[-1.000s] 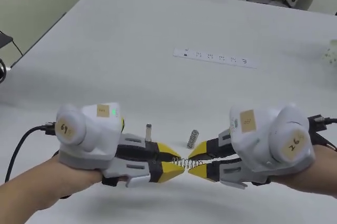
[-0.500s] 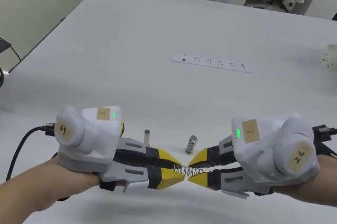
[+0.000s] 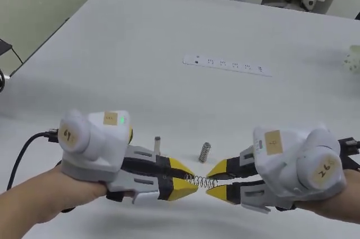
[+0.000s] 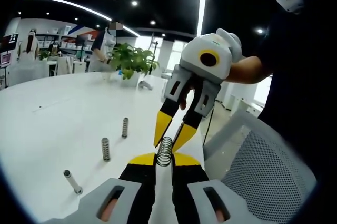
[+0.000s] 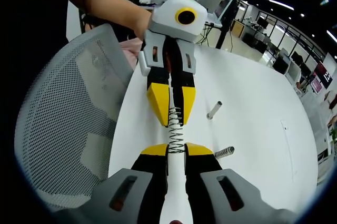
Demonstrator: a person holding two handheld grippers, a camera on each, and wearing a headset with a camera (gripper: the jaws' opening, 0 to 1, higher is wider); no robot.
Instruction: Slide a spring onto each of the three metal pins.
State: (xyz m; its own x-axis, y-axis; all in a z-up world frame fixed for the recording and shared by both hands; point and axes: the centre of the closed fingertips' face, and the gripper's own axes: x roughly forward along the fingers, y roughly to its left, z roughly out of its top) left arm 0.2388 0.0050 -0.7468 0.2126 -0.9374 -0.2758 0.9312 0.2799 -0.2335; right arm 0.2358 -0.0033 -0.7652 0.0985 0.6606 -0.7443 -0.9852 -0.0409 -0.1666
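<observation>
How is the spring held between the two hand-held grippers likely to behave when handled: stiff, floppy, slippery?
The spring has thin, open coils, so it probably bends and stretches easily. It looks tiny beside the left hand-held gripper, so it is likely very light. Its round wire may slip or flick away if pinched loosely.

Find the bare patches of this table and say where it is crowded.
Widest: the table beyond the power strip, to its far edge. Also free: the band between strip and bare pin. Crowded: the near edge, where left tongs and right tongs meet at a spring, beside that pin and a sprung pin.
</observation>
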